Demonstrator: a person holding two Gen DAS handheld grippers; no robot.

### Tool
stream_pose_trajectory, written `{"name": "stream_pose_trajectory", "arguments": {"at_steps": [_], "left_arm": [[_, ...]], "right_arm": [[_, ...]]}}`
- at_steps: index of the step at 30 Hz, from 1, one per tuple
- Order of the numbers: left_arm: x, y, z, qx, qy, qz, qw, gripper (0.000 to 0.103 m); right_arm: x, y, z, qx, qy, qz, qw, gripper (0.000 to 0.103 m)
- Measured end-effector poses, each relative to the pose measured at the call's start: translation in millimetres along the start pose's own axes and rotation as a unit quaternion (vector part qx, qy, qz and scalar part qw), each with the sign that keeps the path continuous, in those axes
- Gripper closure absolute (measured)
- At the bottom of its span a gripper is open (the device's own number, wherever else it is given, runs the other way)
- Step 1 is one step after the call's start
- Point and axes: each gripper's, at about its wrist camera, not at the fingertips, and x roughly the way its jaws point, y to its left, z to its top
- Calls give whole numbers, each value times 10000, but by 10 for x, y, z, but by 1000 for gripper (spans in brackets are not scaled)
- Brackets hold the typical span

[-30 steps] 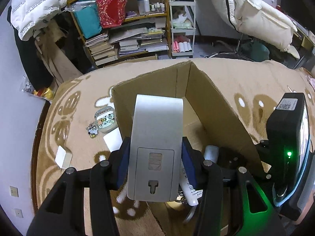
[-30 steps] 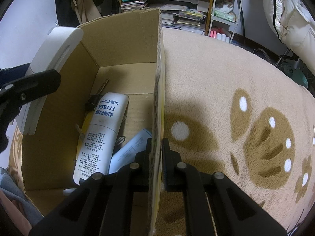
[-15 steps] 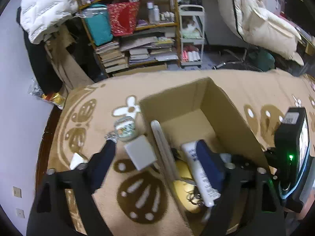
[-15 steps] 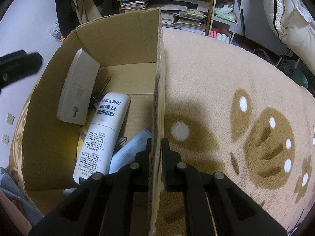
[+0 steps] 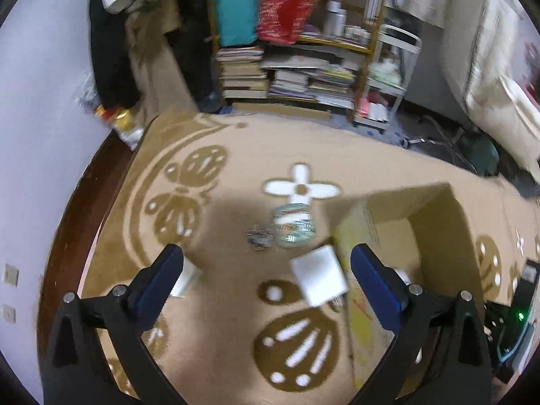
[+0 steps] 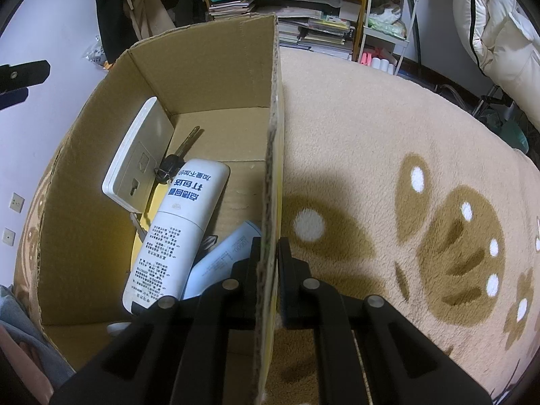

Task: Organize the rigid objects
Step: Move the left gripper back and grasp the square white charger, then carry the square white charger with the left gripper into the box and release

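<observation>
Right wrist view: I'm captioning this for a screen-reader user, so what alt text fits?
The right gripper is clamped on the side wall of an open cardboard box on a patterned beige rug. Inside lie a white bottle, a white flat device leaning on the left wall, and a key.

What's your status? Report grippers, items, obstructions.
Left gripper open, empty. Right gripper shut on box wall. White square, jar on rug. Nothing blocking.

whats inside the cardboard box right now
Inside the cardboard box: a white wall plate, a key, a white bottle and a pale blue tube. Whatever lies beneath them is hidden.
</observation>
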Motion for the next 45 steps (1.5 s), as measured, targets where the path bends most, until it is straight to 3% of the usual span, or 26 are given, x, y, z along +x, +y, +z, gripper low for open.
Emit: {"name": "stream_pose_trajectory", "arguments": {"at_steps": [6,11,17,26,33,37,41,45], "left_arm": [[276,455,-47,-118,87,510,9986,4],[526,737,-118,-528,245,471,9972,5],[795,866,-187,-615,439,574,9955,5],[1197,1087,-353,-990,874,635,9892,13],[1330,1180,-470,-1289,1106,402,9846,15],[1360,1144,-506,-1227,1147,464,9847,23],[1338,1106,-526,-1233,1074,426,9856,39],[1301,1052,-529,-1081,978,550,9878,40]], "right_arm": [[-6,4,1,-1,8,6,10000,95],[-3,2,-3,-9,14,-1,10000,95],[-9,8,-3,-15,15,-4,10000,95],[-10,12,-2,-12,16,-1,10000,95],[-9,15,-3,-17,18,-4,10000,95],[-8,17,-2,-12,18,1,10000,94],[-8,17,-2,-14,17,-3,10000,95],[-8,19,-3,-15,16,-3,10000,95]]}}
